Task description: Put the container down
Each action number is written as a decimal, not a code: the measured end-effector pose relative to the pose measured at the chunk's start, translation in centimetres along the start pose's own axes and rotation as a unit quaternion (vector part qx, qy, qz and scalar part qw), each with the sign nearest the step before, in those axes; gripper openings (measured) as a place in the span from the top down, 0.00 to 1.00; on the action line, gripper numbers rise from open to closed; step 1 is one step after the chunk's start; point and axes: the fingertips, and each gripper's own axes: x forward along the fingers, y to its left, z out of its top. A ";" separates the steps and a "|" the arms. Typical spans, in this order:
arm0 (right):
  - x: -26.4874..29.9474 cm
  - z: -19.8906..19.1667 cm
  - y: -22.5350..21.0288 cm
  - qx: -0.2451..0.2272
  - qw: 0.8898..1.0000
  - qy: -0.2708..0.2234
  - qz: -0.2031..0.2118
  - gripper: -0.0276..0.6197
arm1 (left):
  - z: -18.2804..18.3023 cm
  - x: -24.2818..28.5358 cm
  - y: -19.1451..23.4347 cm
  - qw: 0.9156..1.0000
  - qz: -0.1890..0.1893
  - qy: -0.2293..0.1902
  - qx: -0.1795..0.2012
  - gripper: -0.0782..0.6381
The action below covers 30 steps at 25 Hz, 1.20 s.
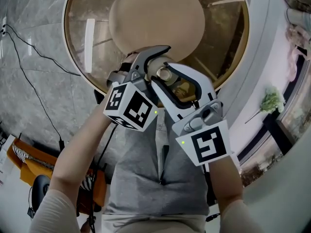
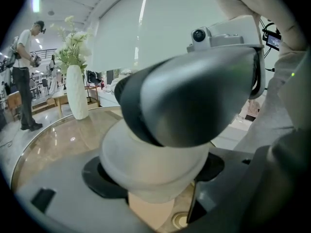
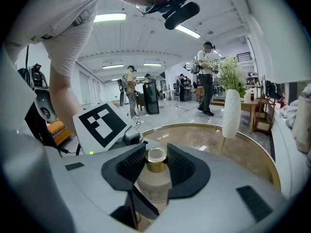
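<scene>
Both of the person's bare forearms (image 1: 73,169) run up from the bottom of the head view, on either side of a grey shirt (image 1: 146,178), and meet at the centre of the frame.

Nearest in its own view, the right gripper (image 3: 156,160) is clamped on the task's thing. Its two dark ribbed pads press on either side of the gold neck of a beige bottle-shaped container (image 3: 154,191). The container stands upright between them with its mouth uncapped. The gripper body covers its base, so I can't tell whether it touches anything below.

The left gripper (image 2: 154,176) sits just beside it, toward the upper left in the head view. It is closed on an off-white rounded cap (image 2: 146,164) that fills the gap between its black pads. The right gripper's grey jaw looms across the middle of the left gripper view, just over that cap.

Beyond both, a round, glossy brown tabletop with a gold rim (image 1: 82,8) fills the top of the head view. At its far side, right of centre in the right gripper view, a tall white vase holding pale flowers (image 3: 232,113) stands upright. Farther off, several people (image 3: 206,79) stand on the pale hall floor.
</scene>
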 end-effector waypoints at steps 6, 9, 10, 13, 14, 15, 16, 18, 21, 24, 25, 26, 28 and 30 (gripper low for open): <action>0.6 -1.0 0.0 -0.026 1.000 0.010 0.001 0.75 | -1.4 0.5 0.0 0.999 -0.008 0.033 -0.005 0.40; 1.0 -1.6 0.2 -0.043 0.999 0.018 0.003 0.75 | -2.2 0.7 0.0 0.999 -0.014 0.052 -0.001 0.40; 1.1 -1.7 0.2 -0.046 0.999 0.016 0.004 0.75 | -2.4 0.7 0.0 0.998 -0.015 0.055 -0.003 0.40; 1.3 -1.8 0.4 -0.056 0.998 0.008 0.010 0.75 | -2.7 0.6 0.0 0.998 -0.012 0.059 -0.016 0.40; 1.4 -1.8 0.4 -0.059 0.998 0.006 0.013 0.75 | -2.8 0.6 0.1 0.998 -0.009 0.062 -0.019 0.40; 1.5 -1.8 0.5 -0.061 0.998 0.005 0.016 0.75 | -3.0 0.6 0.2 0.998 -0.006 0.065 -0.023 0.40; 1.6 -2.0 0.5 -0.062 0.998 0.005 0.018 0.75 | -3.2 0.6 0.3 0.997 -0.003 0.067 -0.028 0.39; 1.7 -2.4 0.6 -0.069 0.997 0.008 0.022 0.75 | -3.3 0.6 0.4 0.997 0.001 0.067 -0.041 0.39; 2.0 -2.9 0.9 -0.099 0.995 0.008 0.029 0.75 | -3.3 0.5 0.7 0.997 0.003 0.060 -0.056 0.39; 2.2 -3.1 0.8 -0.101 0.994 0.000 0.037 0.75 | -3.4 0.6 0.7 0.997 0.002 0.058 -0.055 0.39; 2.2 -3.1 0.7 -0.100 0.994 -0.001 0.037 0.75 | -3.4 0.6 0.8 0.997 0.002 0.057 -0.057 0.39; 2.2 -3.1 0.7 -0.100 0.994 -0.001 0.037 0.75 | -3.4 0.5 0.9 0.997 0.001 0.057 -0.059 0.39; 2.3 -3.1 0.7 -0.100 0.994 -0.003 0.034 0.75 | -3.7 0.2 1.1 0.996 0.001 0.061 -0.061 0.39; 2.3 -3.1 0.7 -0.095 0.995 -0.005 0.033 0.75 | -3.8 -0.1 1.2 0.996 0.005 0.062 -0.061 0.39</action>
